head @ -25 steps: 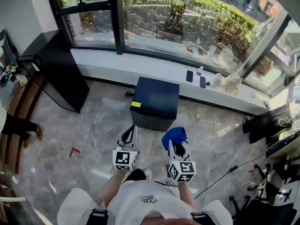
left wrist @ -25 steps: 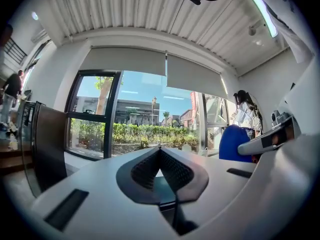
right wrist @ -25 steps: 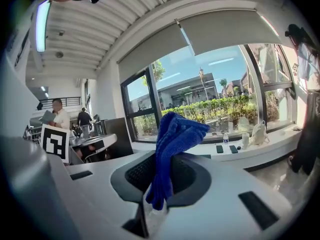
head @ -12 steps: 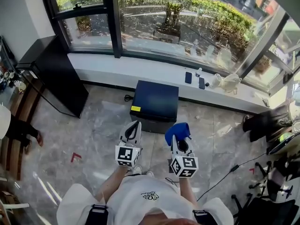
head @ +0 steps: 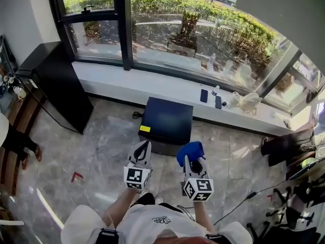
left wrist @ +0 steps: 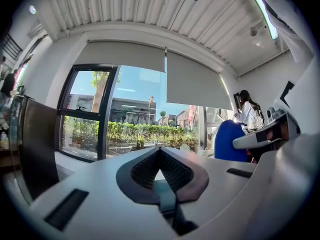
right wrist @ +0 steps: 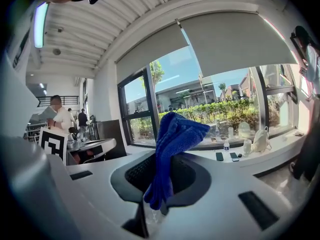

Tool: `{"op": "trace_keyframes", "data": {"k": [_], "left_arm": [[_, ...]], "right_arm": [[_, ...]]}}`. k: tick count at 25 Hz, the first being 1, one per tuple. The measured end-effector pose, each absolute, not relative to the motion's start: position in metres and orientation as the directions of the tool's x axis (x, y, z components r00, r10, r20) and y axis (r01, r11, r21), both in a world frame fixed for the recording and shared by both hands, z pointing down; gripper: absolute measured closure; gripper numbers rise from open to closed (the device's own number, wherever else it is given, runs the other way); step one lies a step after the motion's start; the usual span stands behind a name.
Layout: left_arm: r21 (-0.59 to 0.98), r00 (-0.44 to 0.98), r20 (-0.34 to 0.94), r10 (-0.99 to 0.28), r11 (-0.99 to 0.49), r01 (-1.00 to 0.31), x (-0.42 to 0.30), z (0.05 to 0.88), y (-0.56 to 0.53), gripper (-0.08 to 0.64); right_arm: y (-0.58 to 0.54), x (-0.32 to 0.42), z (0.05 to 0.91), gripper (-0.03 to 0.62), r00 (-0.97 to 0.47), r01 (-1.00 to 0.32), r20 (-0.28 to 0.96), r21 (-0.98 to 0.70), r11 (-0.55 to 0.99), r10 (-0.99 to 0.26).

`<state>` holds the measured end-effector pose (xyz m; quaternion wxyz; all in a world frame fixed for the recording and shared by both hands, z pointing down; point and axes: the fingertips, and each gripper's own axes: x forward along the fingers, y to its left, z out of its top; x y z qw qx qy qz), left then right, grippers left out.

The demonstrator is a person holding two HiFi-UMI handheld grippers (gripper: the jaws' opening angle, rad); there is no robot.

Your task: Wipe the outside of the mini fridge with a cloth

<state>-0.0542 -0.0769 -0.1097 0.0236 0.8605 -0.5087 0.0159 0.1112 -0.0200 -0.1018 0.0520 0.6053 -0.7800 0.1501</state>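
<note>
Head view: dark mini fridge [head: 167, 118], yellow sticker [head: 145, 128]; crumpled blue cloth [head: 189, 151].

Person seen from above | white short-sleeved T-shirt [head: 84, 221], small black emblem [head: 161, 219] on front | black straps [head: 103, 235] at both shoulders | left gripper [head: 144, 145], right gripper [head: 189, 161]: white shells, dark ribbed pads, cubes [head: 135, 177] bearing black-and-white square markers

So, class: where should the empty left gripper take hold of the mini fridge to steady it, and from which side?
Likely the top's near edge, from above: the mini fridge is a low, flat-topped box on the floor. The left gripper, shut now, must open first.
</note>
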Motion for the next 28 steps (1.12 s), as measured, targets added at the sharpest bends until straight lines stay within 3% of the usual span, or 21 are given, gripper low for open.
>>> {"op": "trace_keyframes", "data": {"k": [4, 10, 18, 20, 24, 28], "left_arm": [[0.115, 0.496, 0.021, -0.868, -0.490, -0.864, -0.048, -0.063, -0.097, 0.555], [0.018, 0.515, -0.021, -0.857, -0.516, -0.857, -0.035, 0.068, -0.131, 0.555], [-0.044, 0.490, -0.125, -0.863, -0.488, -0.872, -0.046, 0.287, -0.207, 0.555], [-0.013, 0.492, -0.136, -0.860, -0.495, -0.869, -0.044, 0.324, -0.217, 0.555], [-0.033, 0.490, -0.030, -0.871, -0.489, -0.871, -0.043, 0.392, -0.206, 0.555], [-0.061, 0.517, -0.079, -0.853, -0.513, -0.856, -0.035, 0.408, -0.224, 0.555]], "right_arm": [[-0.045, 0.119, -0.049, 0.520, -0.250, -0.967, 0.226, -0.104, 0.232, -0.942], [-0.080, 0.127, 0.093, 0.520, -0.270, -0.959, 0.219, -0.149, 0.241, -0.938], [-0.153, 0.139, 0.308, 0.520, -0.230, -0.958, -0.002, -0.175, 0.227, -0.973], [-0.159, 0.144, 0.340, 0.520, -0.221, -0.959, -0.030, -0.177, 0.223, -0.975], [-0.143, 0.146, 0.393, 0.520, -0.213, -0.959, 0.038, -0.199, 0.201, -0.976], [-0.157, 0.155, 0.404, 0.520, -0.220, -0.959, -0.023, -0.178, 0.221, -0.975]]}}
